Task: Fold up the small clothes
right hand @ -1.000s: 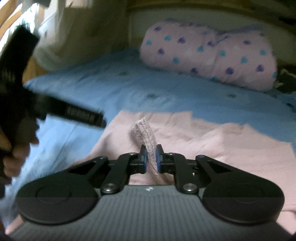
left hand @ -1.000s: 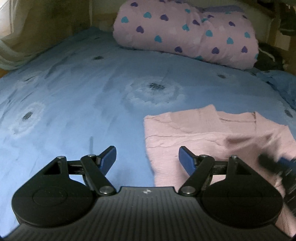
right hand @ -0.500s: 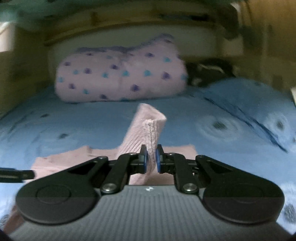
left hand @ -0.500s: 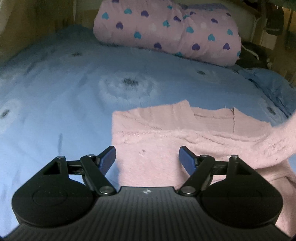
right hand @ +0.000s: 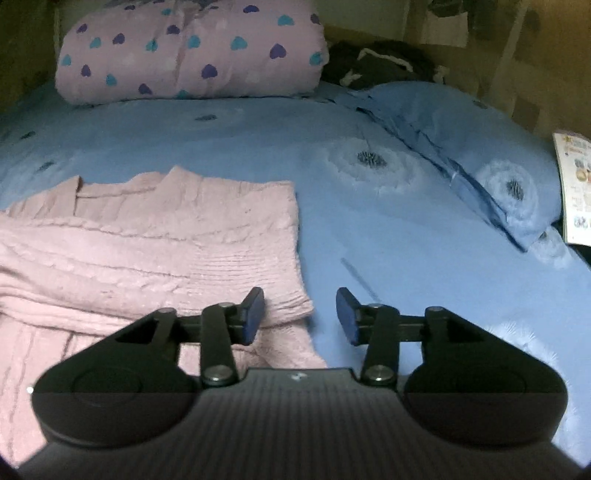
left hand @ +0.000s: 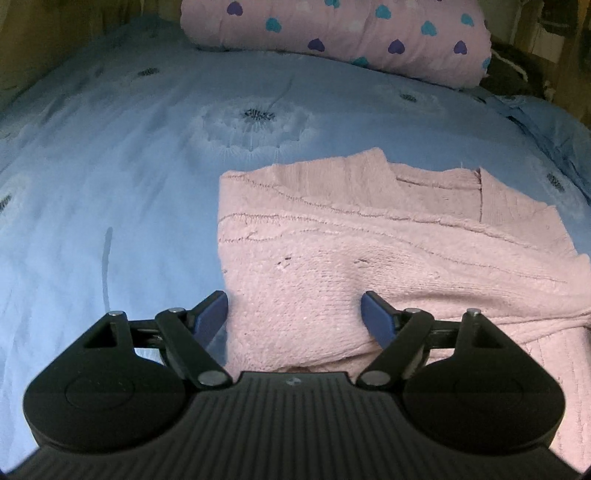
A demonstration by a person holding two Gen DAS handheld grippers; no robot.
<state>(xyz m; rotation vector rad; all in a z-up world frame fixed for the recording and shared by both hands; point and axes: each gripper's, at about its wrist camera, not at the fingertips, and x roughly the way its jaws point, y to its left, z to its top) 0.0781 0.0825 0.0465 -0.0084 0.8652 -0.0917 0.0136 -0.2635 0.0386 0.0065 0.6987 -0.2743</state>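
— What do you make out from the left wrist camera?

— One left gripper (left hand: 295, 314), its two blue fingers (left hand: 210, 314) spread wide and still parting, nothing pinched. They hang over the near left part of one pink knitted sweater (left hand: 369, 258), which lies flat on the blue bedspread (left hand: 129, 166). Beyond it, one pink rolled quilt (left hand: 332, 33) with heart prints lies across the head of the bed.

— And from the right wrist camera?

— One right gripper (right hand: 300, 314), jaws opening, with only bedspread (right hand: 369, 221) showing in the gap. Its left finger (right hand: 253, 314) sits above the sweater's (right hand: 147, 240) ribbed right corner; whether it touches the knit I cannot tell. The right finger is over bare bedspread. The same quilt (right hand: 192, 51) lies at the back, one dark bundle of cloth (right hand: 376, 66) beside it, one blue pillow (right hand: 461, 147) to the right, and one printed leaflet (right hand: 574, 184) at the far right edge.
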